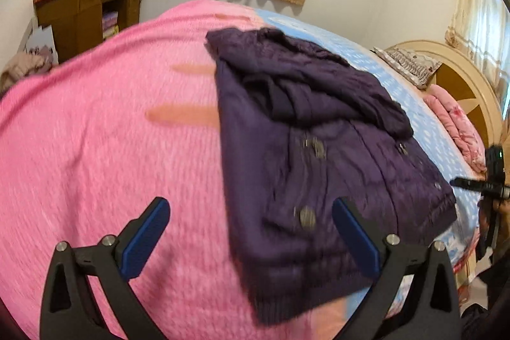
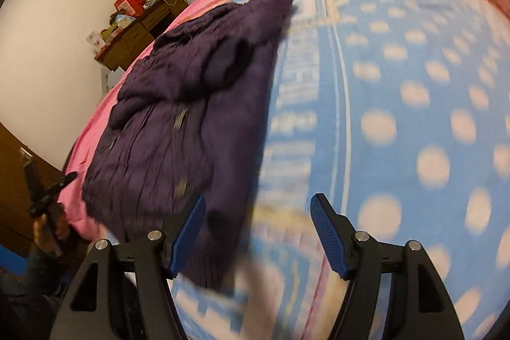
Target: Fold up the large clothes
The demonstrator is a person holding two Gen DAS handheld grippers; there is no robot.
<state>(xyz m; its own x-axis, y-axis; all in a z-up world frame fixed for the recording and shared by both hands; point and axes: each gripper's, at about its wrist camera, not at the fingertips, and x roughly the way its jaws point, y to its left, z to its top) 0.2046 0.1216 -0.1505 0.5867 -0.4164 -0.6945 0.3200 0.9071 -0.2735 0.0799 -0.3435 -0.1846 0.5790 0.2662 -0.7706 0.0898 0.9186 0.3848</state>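
On the bed, the purple jacket lies folded into a rough rectangle, straddling the seam between the pink blanket and the blue dotted sheet. Hood bunched on top at the far end, ribbed hem nearest the cameras.

Left gripper: fingers apart, nothing between them, hanging above the jacket's near-left edge and the blanket. Right gripper: fingers apart too, empty, over the jacket's near-right corner and the sheet. Neither touches cloth. Both frames are motion-blurred, so fine detail such as the buttons is soft.

My read: the fold looks mostly done, with possibly one more fold or a tidy-up left.

Risks from here:
- Jacket is thick and puffy. A pinch on the top layer only would peel the fold open instead of moving the whole stack.
- The hood lump is loose; a lift from the hem end could let it slide off and undo the shape.
- A grab reaching too deep could take the blanket or sheet along with the jacket.
- Uneven height between the two grippers would skew the fold line.
- Hem corner hangs near the bed edge, so a drag toward the cameras could pull it off.
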